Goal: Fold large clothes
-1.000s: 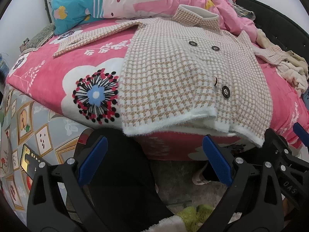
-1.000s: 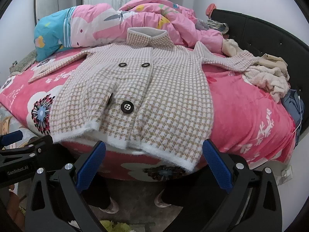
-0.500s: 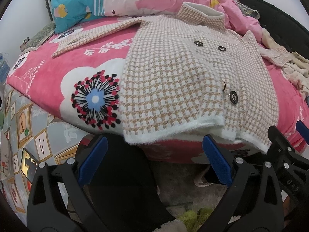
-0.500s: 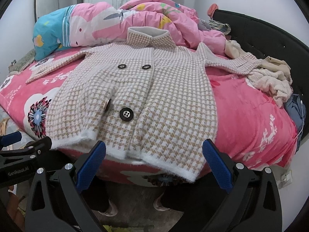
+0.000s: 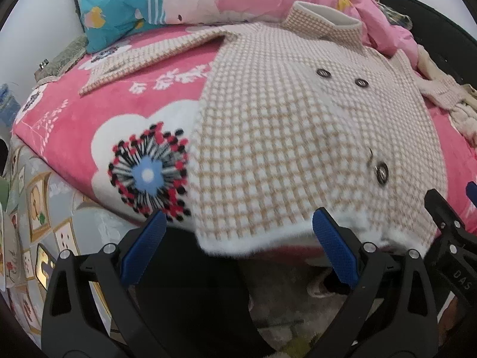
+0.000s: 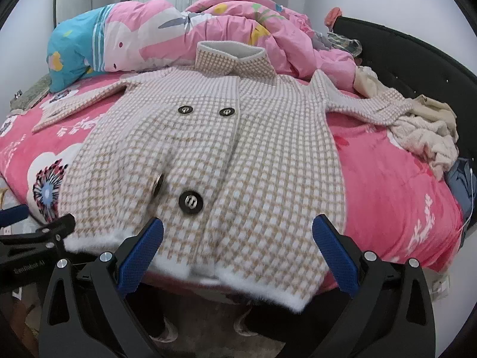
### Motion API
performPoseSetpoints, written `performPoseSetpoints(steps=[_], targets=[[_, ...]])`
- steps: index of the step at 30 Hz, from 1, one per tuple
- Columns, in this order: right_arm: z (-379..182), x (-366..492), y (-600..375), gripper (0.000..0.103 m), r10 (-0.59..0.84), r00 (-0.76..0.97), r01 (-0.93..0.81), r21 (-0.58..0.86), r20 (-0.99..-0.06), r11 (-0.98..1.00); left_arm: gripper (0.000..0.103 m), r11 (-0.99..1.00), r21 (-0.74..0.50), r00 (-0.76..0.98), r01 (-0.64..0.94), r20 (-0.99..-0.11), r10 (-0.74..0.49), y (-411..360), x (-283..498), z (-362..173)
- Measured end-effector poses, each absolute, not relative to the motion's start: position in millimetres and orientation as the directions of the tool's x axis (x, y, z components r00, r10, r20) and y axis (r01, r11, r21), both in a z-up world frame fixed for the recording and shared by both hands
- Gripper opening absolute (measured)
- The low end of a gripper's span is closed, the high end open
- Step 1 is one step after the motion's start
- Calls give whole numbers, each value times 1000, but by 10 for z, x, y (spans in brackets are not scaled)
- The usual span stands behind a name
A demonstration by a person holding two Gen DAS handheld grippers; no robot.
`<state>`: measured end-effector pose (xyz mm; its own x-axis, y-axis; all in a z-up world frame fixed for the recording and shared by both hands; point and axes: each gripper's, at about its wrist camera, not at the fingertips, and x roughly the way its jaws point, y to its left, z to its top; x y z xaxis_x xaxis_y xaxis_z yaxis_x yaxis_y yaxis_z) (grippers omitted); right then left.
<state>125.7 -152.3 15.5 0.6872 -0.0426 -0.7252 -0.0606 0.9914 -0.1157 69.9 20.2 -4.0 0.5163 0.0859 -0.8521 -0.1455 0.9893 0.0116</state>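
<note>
Hovering: left gripper (image 5: pixel 237 238), right gripper (image 6: pixel 237 243), jaws spread | coat (image 6: pixel 208 161) hem partly hidden

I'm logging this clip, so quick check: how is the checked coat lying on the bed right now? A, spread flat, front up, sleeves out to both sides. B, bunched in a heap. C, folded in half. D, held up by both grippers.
A: the coat lies flat on the bed, buttons up, sleeves out; the left gripper and right gripper are open and empty.

Coat (image 6: pixel 226 161) flat on the bed (image 6: pixel 387 197), quilt (image 6: pixel 208 29) behind, clothes pile (image 6: pixel 426 137) right
</note>
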Motion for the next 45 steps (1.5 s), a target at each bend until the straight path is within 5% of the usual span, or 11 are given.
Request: performPoseSetpoints(steps=[13, 25, 37, 45], targets=[[219, 1990, -1288, 97, 2, 745, -182, -200, -667, 963, 95, 971, 14, 598, -240, -786, 159, 564, 1427, 185], [186, 2757, -836, 97, 217, 715, -345, -65, -665, 936, 95, 965, -175, 798, -194, -601, 51, 1040, 2192, 294], [126, 3032, -726, 97, 247, 671, -386, -46, -699, 921, 95, 712, -279, 593, -645, -769, 236, 2658, 2868, -345], [-35, 3286, -858, 97, 242, 613, -341, 25, -752, 940, 89, 625, -286, 546, -727, -792, 273, 3077, 3066, -570]])
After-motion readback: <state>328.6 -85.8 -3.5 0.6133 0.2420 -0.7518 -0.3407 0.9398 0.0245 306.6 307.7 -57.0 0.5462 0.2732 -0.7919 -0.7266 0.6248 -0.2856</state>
